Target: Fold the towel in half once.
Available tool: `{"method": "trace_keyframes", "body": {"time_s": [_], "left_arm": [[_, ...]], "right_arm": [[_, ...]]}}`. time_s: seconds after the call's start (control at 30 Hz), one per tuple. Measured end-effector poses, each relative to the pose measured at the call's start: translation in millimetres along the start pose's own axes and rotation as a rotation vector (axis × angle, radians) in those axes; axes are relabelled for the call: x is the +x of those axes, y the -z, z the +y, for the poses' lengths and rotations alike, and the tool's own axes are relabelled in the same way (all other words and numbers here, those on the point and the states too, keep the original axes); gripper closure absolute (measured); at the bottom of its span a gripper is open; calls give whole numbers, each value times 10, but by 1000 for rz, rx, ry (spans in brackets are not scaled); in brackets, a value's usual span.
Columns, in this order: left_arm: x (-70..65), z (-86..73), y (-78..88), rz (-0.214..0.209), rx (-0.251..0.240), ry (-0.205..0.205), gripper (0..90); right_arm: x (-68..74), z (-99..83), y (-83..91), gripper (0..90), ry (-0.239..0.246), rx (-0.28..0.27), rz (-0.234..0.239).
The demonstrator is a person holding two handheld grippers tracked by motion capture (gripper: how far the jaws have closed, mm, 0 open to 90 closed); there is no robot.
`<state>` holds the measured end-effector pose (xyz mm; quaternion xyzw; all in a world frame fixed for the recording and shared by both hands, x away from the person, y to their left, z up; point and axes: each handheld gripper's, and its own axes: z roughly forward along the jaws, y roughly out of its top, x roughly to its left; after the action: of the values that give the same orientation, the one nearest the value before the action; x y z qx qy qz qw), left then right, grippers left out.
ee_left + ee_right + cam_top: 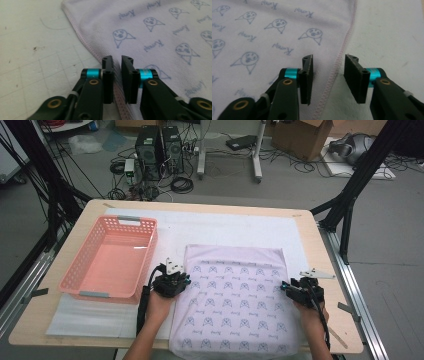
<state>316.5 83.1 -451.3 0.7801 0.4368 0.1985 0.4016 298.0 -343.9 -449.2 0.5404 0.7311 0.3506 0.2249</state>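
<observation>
The pale lilac printed cloth [232, 300] lies beside the pink basket [112, 257], left gripper [116, 61] pinching its hem, right gripper [328, 60] open astride the opposite hem.

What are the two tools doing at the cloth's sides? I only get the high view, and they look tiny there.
Observer: The left tool has its jaws almost together, pinching the stitched hem of the cloth.
Operator: And the right one?
Observer: The right tool stands open, one jaw over the cloth, the other over the white mat, with the hem running between them.
Operator: What are those blue marks?
Observer: Little faces, each beside a handwritten word.
</observation>
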Motion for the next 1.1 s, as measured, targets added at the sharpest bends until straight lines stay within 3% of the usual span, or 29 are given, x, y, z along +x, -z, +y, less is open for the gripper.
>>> {"method": "trace_keyframes", "body": {"time_s": [0.17, 0.27, 0.33, 0.43, 0.5, 0.83, 1.1], "left_arm": [[16, 8, 0, -4, 4, 40, 864], [32, 22, 4, 15, -22, 81, 868], [52, 42, 19, 16, -47, 112, 868], [57, 63, 57, 17, -85, 118, 867], [65, 73, 92, 11, -104, 132, 867], [34, 80, 336, -45, -152, 138, 867], [-58, 30, 586, -88, -183, 109, 866]], "right_arm": [[2, 13, 1, 830, 18, 7, 44], [28, 42, -5, 854, 44, 19, 36], [4, 65, -12, 859, 38, 18, 37], [-47, 77, 2, 860, 1, -6, 54], [-51, 70, 33, 860, 1, -23, 57], [-85, -3, 309, 859, -1, -85, 119], [-37, -78, 523, 858, 8, -113, 159]]}}
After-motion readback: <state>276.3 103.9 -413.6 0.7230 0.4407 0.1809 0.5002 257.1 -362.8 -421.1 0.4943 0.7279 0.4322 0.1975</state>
